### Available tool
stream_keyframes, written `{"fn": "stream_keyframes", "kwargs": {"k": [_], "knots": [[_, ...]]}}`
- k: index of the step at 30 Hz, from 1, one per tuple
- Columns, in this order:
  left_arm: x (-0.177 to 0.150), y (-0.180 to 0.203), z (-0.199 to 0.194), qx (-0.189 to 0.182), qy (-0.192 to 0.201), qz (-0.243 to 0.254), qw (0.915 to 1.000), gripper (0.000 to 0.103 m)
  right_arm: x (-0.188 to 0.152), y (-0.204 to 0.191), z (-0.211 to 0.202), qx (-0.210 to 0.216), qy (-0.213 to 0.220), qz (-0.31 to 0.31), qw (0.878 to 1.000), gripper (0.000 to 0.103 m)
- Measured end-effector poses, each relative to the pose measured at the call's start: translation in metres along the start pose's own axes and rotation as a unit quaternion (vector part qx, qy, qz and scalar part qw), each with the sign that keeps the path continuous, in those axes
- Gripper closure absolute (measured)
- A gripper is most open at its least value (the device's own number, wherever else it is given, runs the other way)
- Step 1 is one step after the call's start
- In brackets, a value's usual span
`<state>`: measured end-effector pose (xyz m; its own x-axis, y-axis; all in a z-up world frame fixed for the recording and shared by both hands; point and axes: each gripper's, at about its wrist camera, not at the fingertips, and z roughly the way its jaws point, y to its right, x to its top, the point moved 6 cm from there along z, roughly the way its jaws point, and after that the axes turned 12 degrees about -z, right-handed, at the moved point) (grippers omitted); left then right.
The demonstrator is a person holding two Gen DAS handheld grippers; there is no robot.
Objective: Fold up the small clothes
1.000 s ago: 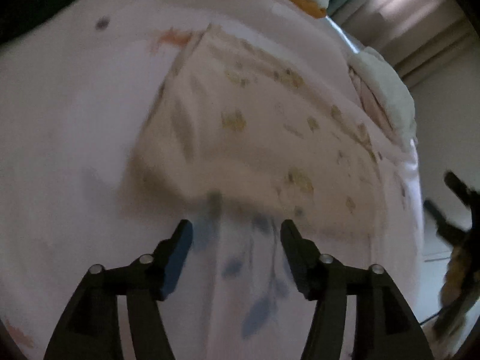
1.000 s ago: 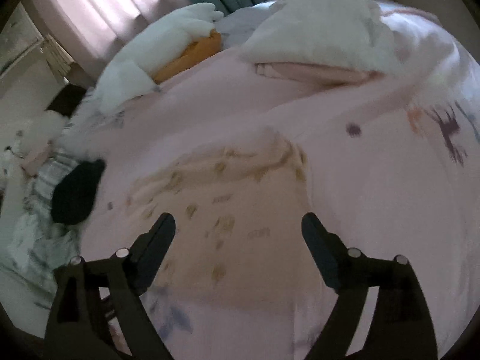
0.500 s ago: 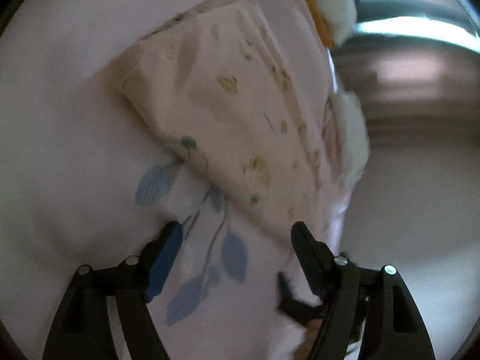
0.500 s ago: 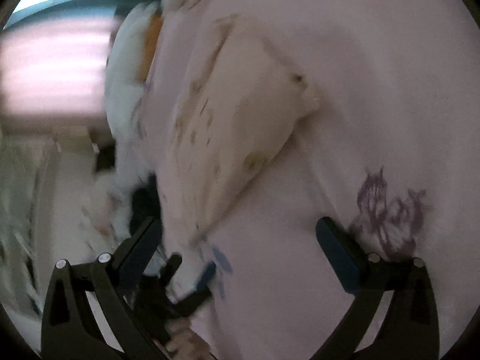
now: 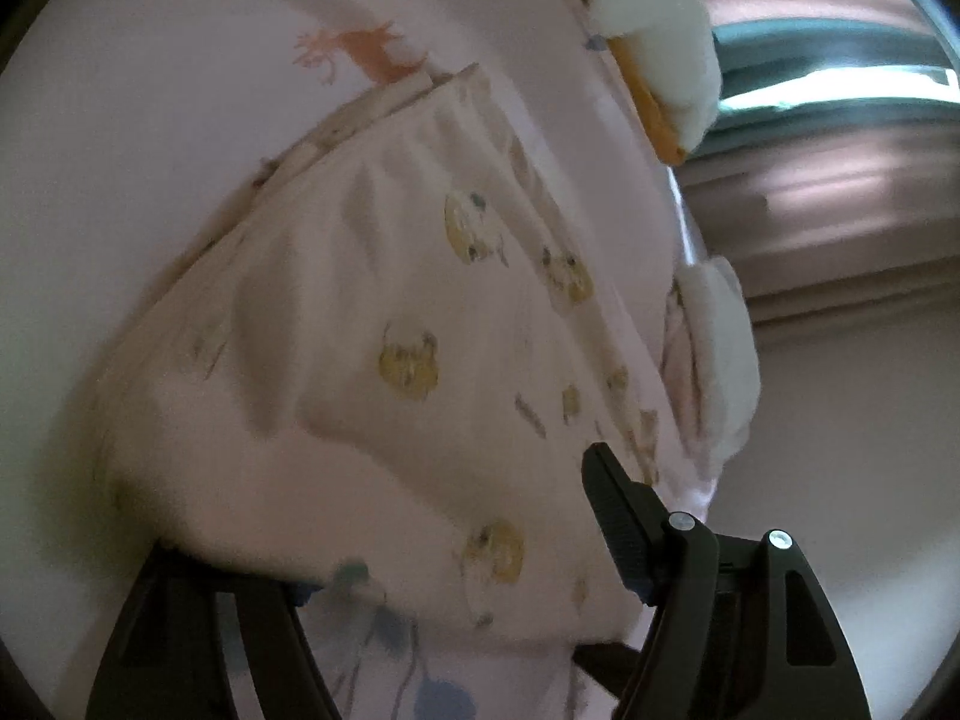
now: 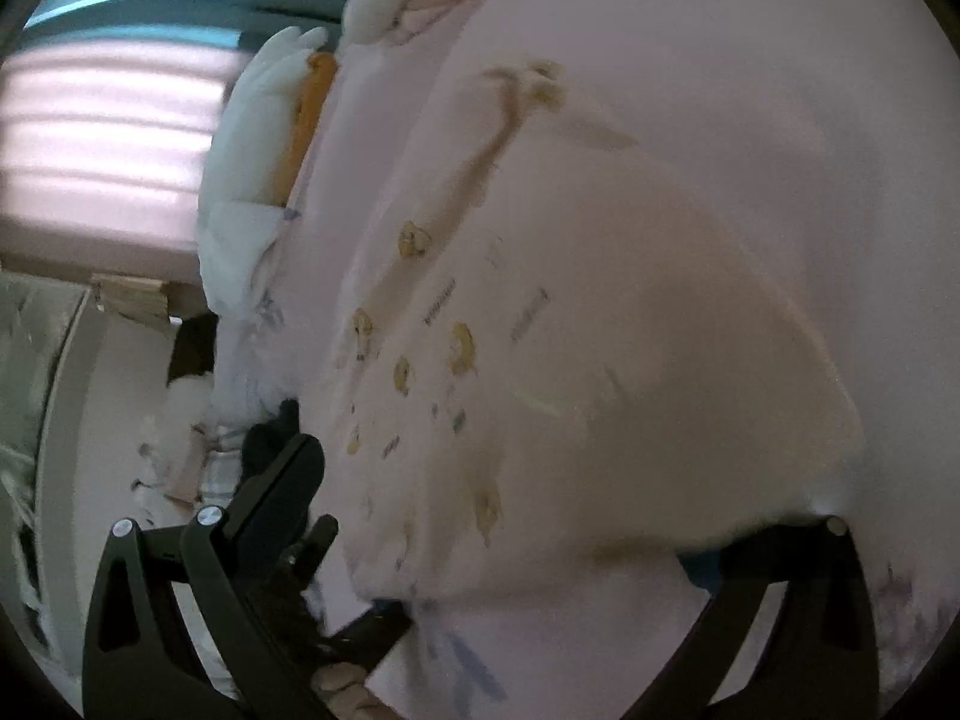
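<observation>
Cream printed garment (image 5: 372,360) spread flat on the pink bed (image 5: 150,120), near hem lying across both hand-held grippers. Left hand-held gripper (image 5: 444,546) wide, right hand-held gripper (image 6: 558,516) widest, each straddling that hem with nothing pinched. Long axis running away toward the white pillows (image 5: 666,42); both equally near.

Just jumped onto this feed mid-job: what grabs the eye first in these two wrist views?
The cream garment with yellow animal prints fills the middle of both views, lying on the pink printed bedsheet. Both pairs of jaws stand open at its near edge, with the left gripper and right gripper each straddling the fabric, one finger partly hidden by it. Beyond it, at the bed's far edge, sits a white and orange plush toy.
</observation>
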<state>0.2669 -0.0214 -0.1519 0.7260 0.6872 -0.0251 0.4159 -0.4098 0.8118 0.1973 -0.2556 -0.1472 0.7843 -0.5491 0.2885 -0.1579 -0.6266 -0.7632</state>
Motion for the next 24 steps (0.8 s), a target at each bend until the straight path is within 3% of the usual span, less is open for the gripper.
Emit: {"fn": "stream_keyframes", "kwargs": {"k": [2, 4, 5, 6, 7, 9, 10, 14, 17, 19, 21, 24], "knots": [[0.009, -0.001, 0.003, -0.004, 0.005, -0.021, 0.9998, 0.036, 0.009, 0.006, 0.004, -0.005, 0.019, 0.003, 1.0, 0.011], [0.015, -0.003, 0.007, 0.003, 0.013, -0.034, 0.9993, 0.045, 0.016, 0.012, 0.009, -0.011, 0.039, 0.003, 0.999, 0.042], [0.019, -0.005, 0.009, -0.003, 0.018, -0.043, 0.9989, 0.046, 0.018, 0.017, 0.013, -0.017, 0.04, 0.003, 0.999, 0.052], [0.023, -0.005, 0.011, -0.009, 0.024, -0.053, 0.9983, 0.047, 0.019, 0.023, 0.018, -0.027, 0.041, 0.004, 0.999, 0.072], [0.025, -0.006, 0.013, -0.008, 0.027, -0.057, 0.998, 0.053, 0.02, 0.029, 0.021, -0.033, 0.044, 0.005, 0.998, 0.082], [0.031, -0.005, 0.02, 0.011, 0.036, -0.052, 0.9979, 0.068, 0.021, 0.037, 0.023, -0.02, 0.056, 0.007, 0.998, 0.089], [0.033, -0.008, 0.022, 0.025, 0.043, -0.049, 0.9976, 0.082, 0.021, 0.037, 0.022, -0.018, 0.058, 0.001, 0.998, 0.092], [0.029, -0.015, 0.018, 0.011, 0.061, -0.043, 0.9972, 0.085, 0.02, 0.034, 0.021, -0.031, 0.074, -0.047, 0.996, 0.094], [0.025, -0.005, 0.015, 0.059, 0.078, 0.01, 0.9952, 0.087, 0.023, 0.033, 0.023, -0.039, 0.072, -0.058, 0.995, 0.095], [0.019, 0.001, 0.008, 0.095, 0.087, 0.04, 0.9909, 0.087, 0.027, 0.025, 0.026, -0.07, 0.056, -0.088, 0.992, 0.093], [0.016, 0.001, 0.001, 0.098, 0.089, 0.039, 0.9905, 0.088, 0.029, 0.017, 0.021, -0.097, 0.041, -0.106, 0.989, 0.092], [0.007, -0.007, -0.009, 0.105, 0.063, 0.028, 0.9921, 0.088, 0.029, 0.015, 0.007, -0.082, 0.041, -0.09, 0.992, 0.092]]}}
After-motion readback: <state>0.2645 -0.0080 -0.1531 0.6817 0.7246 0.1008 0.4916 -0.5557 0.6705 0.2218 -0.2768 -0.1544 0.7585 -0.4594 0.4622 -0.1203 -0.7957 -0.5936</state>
